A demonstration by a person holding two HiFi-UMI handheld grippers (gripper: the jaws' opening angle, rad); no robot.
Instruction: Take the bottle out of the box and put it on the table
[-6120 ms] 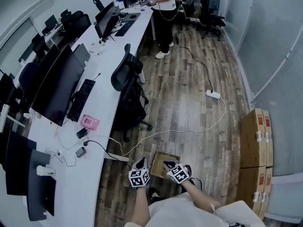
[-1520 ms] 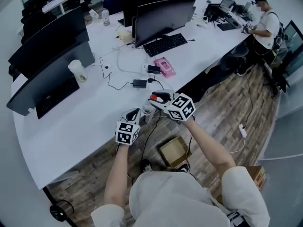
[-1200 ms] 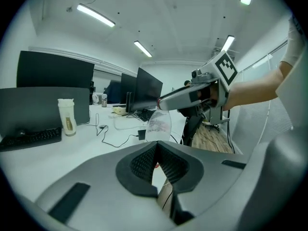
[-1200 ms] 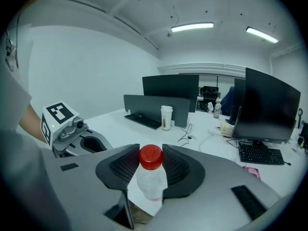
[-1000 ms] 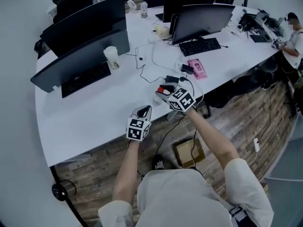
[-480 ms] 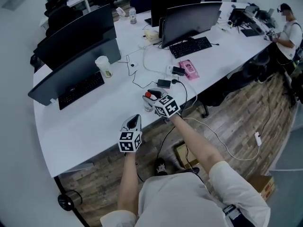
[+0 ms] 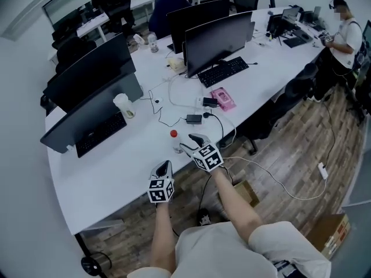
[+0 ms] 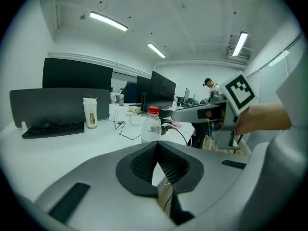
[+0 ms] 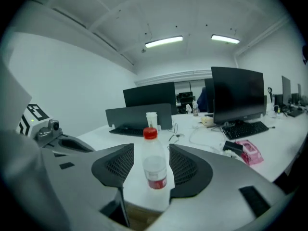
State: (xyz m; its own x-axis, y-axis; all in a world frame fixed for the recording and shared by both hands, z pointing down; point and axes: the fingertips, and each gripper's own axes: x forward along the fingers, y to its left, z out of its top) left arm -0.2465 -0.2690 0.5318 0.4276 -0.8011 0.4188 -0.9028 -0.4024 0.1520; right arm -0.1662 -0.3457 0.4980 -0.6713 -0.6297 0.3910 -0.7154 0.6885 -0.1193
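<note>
Right gripper view: right gripper [image 9: 151, 154] has just opened so the bottle [image 9: 155, 172] between its jaws stands free on the table [image 7: 110, 178]; left gripper [image 8: 158, 148] closed, empty

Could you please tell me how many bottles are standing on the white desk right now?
2. A red-capped bottle stands near the front edge of the desk. A second bottle stands far back, left of the monitors. Others may be hidden behind the screens.
</note>
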